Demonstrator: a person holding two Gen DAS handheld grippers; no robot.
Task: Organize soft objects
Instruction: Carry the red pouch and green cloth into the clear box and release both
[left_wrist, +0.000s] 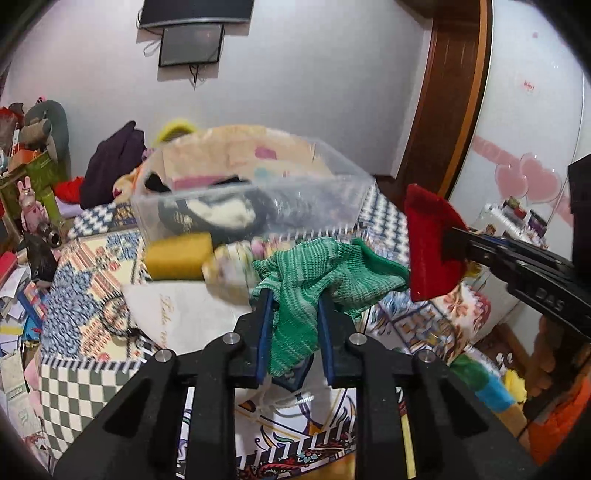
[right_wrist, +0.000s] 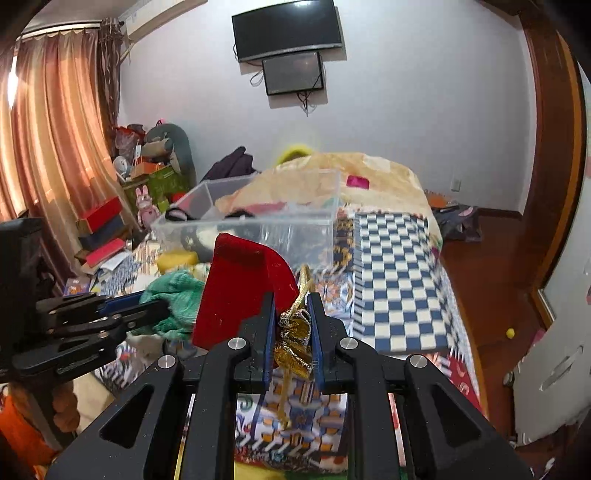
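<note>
My left gripper (left_wrist: 294, 295) is shut on a green knitted cloth (left_wrist: 325, 273) and holds it above the patterned bed; the cloth also shows in the right wrist view (right_wrist: 173, 295). My right gripper (right_wrist: 291, 299) is shut on a red velvet pouch (right_wrist: 236, 291) with a gold drawstring (right_wrist: 295, 332); the pouch shows at the right of the left wrist view (left_wrist: 428, 243). A clear plastic bin (left_wrist: 251, 199) stands on the bed just beyond both grippers, with dark and white soft items inside. A yellow sponge (left_wrist: 177, 254) lies in front of the bin.
A patterned quilt (right_wrist: 391, 280) covers the bed. A white cloth bag (left_wrist: 184, 314) and a small pale bundle (left_wrist: 232, 269) lie near the sponge. Boxes and toys (right_wrist: 110, 221) pile up at the left by the curtain. A wooden door frame (left_wrist: 443, 110) stands at the right.
</note>
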